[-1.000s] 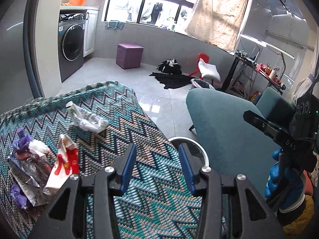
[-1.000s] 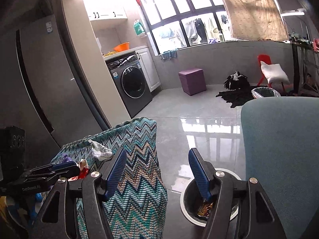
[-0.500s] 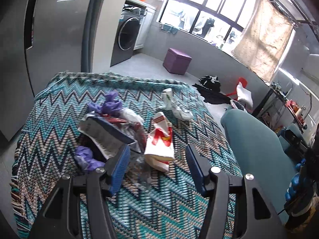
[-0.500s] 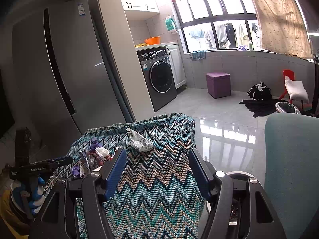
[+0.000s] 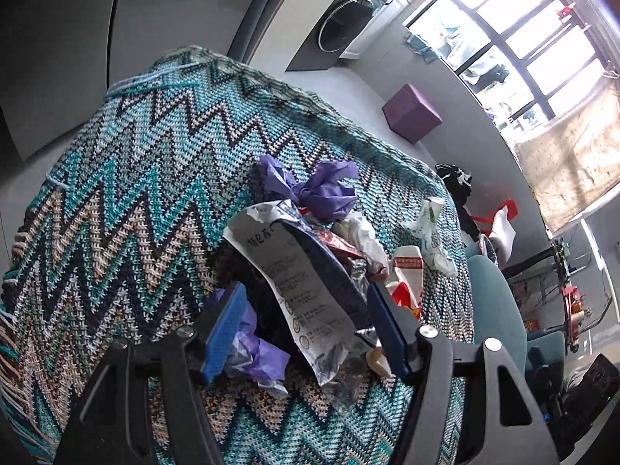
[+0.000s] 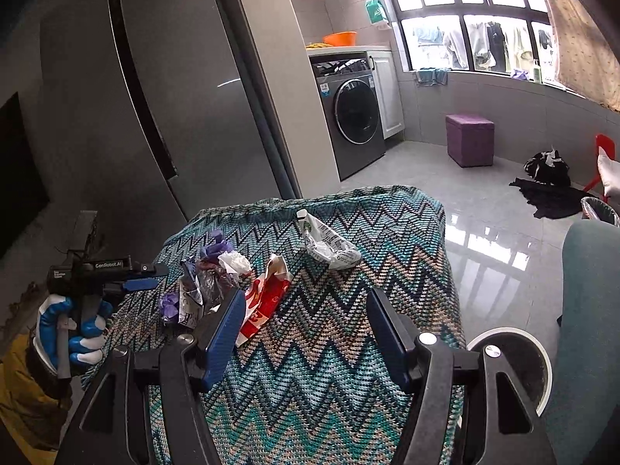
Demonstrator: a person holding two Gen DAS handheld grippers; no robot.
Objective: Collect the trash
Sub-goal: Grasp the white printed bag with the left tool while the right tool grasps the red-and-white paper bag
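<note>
A pile of trash lies on a zigzag-patterned tablecloth (image 5: 128,209). It holds a white and navy printed wrapper (image 5: 302,283), purple crumpled plastic (image 5: 321,190), a red and white carton (image 5: 407,279) and a white crumpled pack (image 5: 432,236). My left gripper (image 5: 306,329) is open, its jaws on either side of the printed wrapper, close over the pile. My right gripper (image 6: 306,329) is open and empty above the cloth (image 6: 329,348), right of the pile (image 6: 209,283). The red and white carton (image 6: 267,294) and white pack (image 6: 329,244) show there too.
A round trash bin (image 6: 511,368) stands on the floor to the right of the table, beside a teal chair (image 6: 593,329). A grey fridge (image 6: 155,97), a washing machine (image 6: 356,112) and a purple stool (image 6: 469,139) stand beyond.
My left gripper has swung from the bin side to the trash pile and come down close over the printed wrapper. My right gripper has lifted away from the bin and turned toward the table.
</note>
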